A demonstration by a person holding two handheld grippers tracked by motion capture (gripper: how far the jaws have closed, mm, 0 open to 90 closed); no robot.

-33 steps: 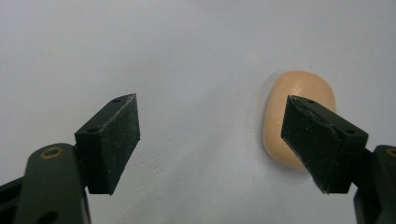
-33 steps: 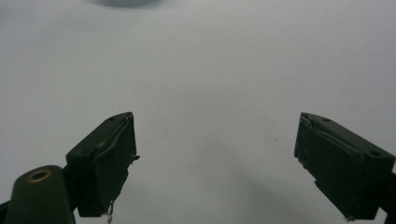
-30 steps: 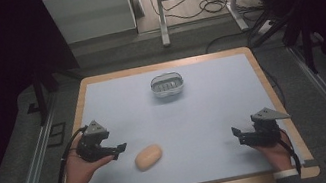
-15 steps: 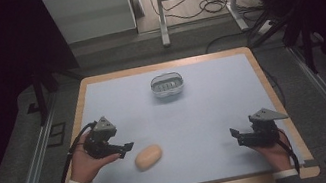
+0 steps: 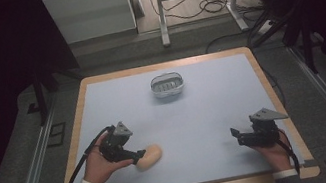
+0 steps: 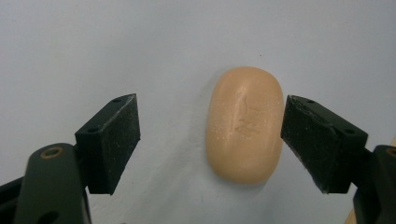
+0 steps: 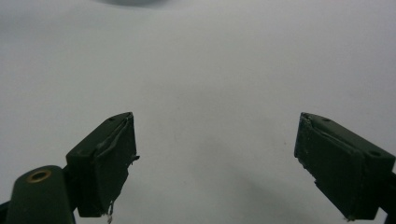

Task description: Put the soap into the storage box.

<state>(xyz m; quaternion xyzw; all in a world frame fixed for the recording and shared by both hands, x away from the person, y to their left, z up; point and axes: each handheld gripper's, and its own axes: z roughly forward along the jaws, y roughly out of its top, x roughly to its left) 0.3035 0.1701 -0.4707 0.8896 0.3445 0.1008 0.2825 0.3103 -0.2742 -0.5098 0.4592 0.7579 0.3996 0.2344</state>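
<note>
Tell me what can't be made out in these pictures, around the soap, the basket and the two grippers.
- Soap: its stamped mark is too faint to read in the left gripper view; in the high view the left gripper covers its near end.
- Basket: too small in the high view to tell what is inside; the top edge of the right gripper view cuts it to a dark sliver.
- Right gripper: the jaw gap is too small to judge in the high view.

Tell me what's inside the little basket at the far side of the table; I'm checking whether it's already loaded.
The basket shows pale ridged or slotted shapes inside in the high view, too small to tell whether they are contents or its own floor. Its near wall hides the lower interior.
</note>
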